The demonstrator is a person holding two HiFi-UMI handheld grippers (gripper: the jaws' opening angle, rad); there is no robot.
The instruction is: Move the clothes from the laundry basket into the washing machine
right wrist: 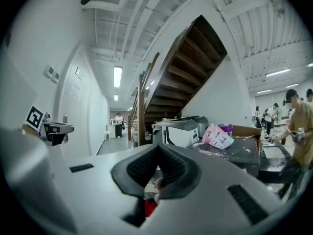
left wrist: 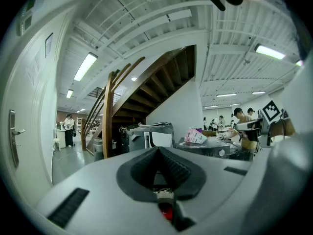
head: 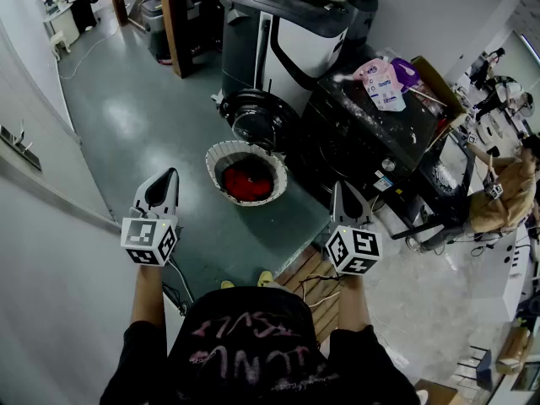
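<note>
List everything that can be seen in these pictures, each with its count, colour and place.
laundry basket: one, white, on the floor in front of the person
clothes: one heap, red, inside the laundry basket
washing machine: one, black, right of the laundry basket
door: one, black, round, open, just beyond the laundry basket
bag: one, pink, on top of the washing machine
cardboard box: one, brown, beside the bag
staircase: one, brown wood, in the background
person: one, tan top, far right
left gripper: one, grey, lower left, shut, empty
right gripper: one, grey, lower right, shut, empty
</note>
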